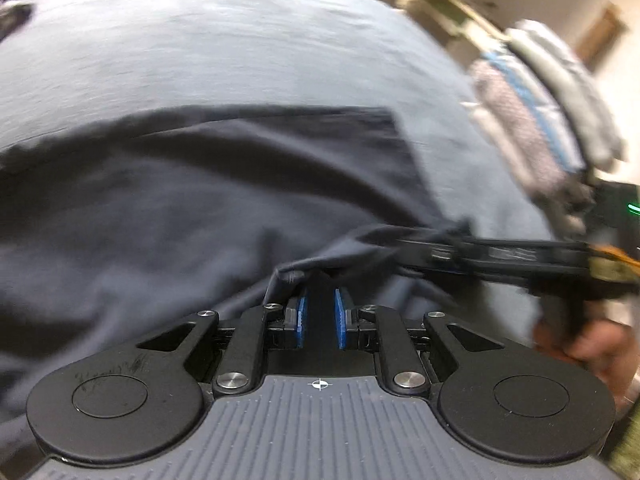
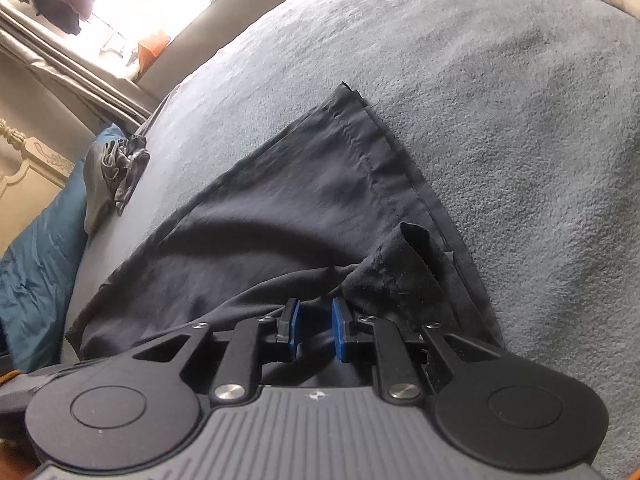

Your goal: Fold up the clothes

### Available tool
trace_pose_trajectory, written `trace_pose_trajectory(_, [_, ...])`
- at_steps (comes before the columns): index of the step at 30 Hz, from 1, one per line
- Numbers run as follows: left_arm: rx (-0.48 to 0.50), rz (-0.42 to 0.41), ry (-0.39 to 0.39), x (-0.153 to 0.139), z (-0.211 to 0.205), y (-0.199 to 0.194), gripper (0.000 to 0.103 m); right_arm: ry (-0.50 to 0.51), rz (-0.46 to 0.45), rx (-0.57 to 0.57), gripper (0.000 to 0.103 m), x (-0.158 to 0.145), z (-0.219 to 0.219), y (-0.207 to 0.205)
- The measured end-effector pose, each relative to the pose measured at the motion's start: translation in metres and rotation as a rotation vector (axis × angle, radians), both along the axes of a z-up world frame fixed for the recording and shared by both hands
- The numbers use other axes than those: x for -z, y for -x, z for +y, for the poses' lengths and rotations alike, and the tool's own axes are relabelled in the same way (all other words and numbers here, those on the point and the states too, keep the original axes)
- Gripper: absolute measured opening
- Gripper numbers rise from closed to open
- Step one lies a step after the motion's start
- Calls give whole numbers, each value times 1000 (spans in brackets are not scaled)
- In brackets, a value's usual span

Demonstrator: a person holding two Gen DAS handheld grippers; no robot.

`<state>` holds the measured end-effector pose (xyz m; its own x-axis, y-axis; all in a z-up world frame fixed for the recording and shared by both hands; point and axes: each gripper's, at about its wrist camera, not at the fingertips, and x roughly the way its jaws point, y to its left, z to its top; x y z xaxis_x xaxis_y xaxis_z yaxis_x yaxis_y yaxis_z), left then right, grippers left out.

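A dark navy garment (image 1: 208, 200) lies spread on the grey-blue bed cover (image 1: 200, 40). My left gripper (image 1: 320, 292) has its blue pads close together, and a raised fold of the garment bunches at its fingertips. From the right, my right gripper (image 1: 420, 246) reaches in and pinches the same edge of cloth, with a hand (image 1: 588, 344) behind it. In the right wrist view the garment (image 2: 280, 208) runs away from me, its stitched hem (image 2: 384, 160) on the right. There my right gripper (image 2: 316, 304) is shut on a gathered fold.
A blurred stack of folded laundry (image 1: 540, 120) sits at the bed's right side. In the right wrist view a teal pillow (image 2: 40, 260), crumpled grey cloth (image 2: 116, 172) and a pale headboard (image 2: 24, 160) lie to the left.
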<state>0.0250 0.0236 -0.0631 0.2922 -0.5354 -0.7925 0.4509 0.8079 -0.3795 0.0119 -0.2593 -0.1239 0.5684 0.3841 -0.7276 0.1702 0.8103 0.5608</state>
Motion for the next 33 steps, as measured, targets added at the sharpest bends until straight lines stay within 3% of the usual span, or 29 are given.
trace_pose_trajectory(2, [-24, 18, -8, 5, 5, -5, 13, -21, -5, 22, 20, -4, -3, 6])
trace_pose_trajectory(5, [-22, 9, -12, 6, 9, -5, 14, -65, -24, 83, 42, -14, -12, 29])
trace_pose_trajectory(10, [-72, 59, 28, 10, 20, -6, 14, -149, 6, 238, 53, -21, -37, 72])
trace_pose_trajectory(11, [-80, 67, 34, 11, 20, -7, 14, -171, 22, 282, 61, -17, -44, 81])
trace_pose_trajectory(15, [-103, 93, 48, 14, 19, -11, 14, -286, 51, 398, 69, 9, -62, 93])
trace_pose_trajectory(19, [-119, 114, 64, 15, 22, -13, 15, -430, -3, 446, 80, 36, -70, 77])
trace_pose_trajectory(24, [-154, 152, 93, 19, 27, -16, 15, -489, -57, 460, 79, 38, -67, 63])
trace_pose_trajectory(33, [-162, 157, 103, 21, 29, -16, 14, -484, -87, 388, 71, 43, -42, 43])
